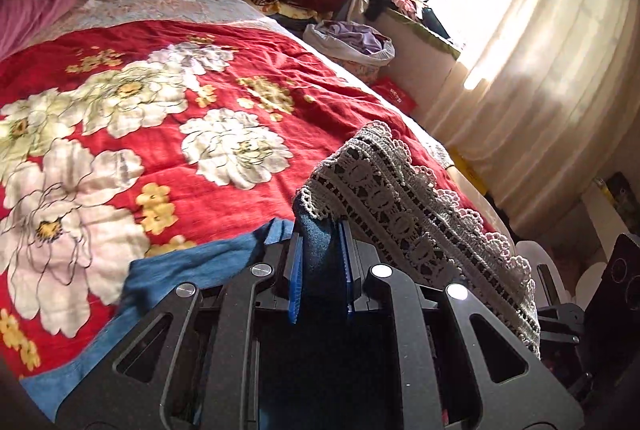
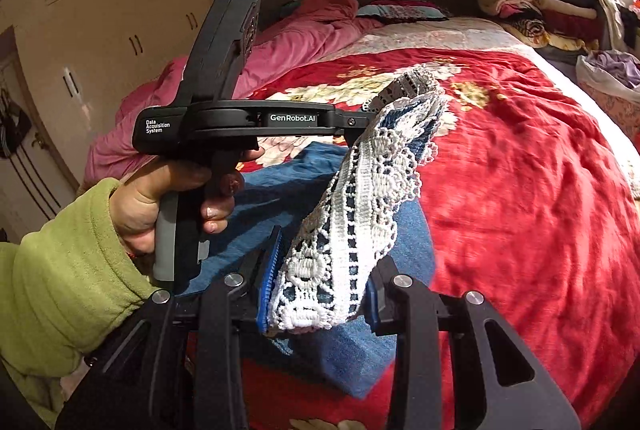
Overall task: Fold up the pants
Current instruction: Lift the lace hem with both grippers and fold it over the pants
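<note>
Two grippers (left [image 1: 320, 262], right [image 2: 320, 286]), one pants [image 2: 344, 242]

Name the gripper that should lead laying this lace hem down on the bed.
Probably the left gripper: it pinches the blue pants at the lace hem farther over the red bedspread.

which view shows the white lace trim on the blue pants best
The right wrist view: the white lace trim runs lit and unblocked from the right tongs up to the left tongs. The left wrist view shows the trim edge-on and shadowed, beside the left tongs.
</note>
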{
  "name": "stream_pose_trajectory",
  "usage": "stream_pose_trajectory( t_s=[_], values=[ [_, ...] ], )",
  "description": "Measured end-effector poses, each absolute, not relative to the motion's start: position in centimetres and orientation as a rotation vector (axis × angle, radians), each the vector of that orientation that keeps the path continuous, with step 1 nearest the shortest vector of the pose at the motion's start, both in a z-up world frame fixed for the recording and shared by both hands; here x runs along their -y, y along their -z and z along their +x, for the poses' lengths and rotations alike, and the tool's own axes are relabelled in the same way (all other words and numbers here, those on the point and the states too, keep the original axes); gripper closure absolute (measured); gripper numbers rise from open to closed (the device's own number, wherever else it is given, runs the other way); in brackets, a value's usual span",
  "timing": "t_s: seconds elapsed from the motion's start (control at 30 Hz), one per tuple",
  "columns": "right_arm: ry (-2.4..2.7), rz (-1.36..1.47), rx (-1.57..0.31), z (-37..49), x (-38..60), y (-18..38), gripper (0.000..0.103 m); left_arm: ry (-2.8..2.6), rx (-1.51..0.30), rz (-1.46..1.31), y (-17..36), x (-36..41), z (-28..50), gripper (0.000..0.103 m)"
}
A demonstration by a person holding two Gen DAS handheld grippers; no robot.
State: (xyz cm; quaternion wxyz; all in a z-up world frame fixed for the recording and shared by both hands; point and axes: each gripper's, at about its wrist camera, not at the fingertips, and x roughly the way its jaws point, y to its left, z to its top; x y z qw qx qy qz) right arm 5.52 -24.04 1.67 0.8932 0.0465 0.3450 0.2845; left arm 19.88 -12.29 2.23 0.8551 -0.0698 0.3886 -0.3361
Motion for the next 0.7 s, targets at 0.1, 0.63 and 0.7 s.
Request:
stream_pose_trajectory(
  t_s=[0.1, 0.63, 0.7],
  values=[
    [-0.628, 0.054, -0.740, 5.8, 21.4, -1.2, 0.071, 0.616, -0.843, -0.207, -1.6, 9.1, 19.7, 0.081],
    [-0.655, -0.349, -0.755, 1.8, 11.3, 3.3, 0.065, 0.509, -0.887, -0.655, 1.5, -4.6, 13.9, 0.056],
    [-0.656, -0.348, -0.751, 1.6, 11.6, 3.2, 0.064, 0.523, -0.895, -0.644, 1.3, -3.9, 13.9, 0.054]
  ],
)
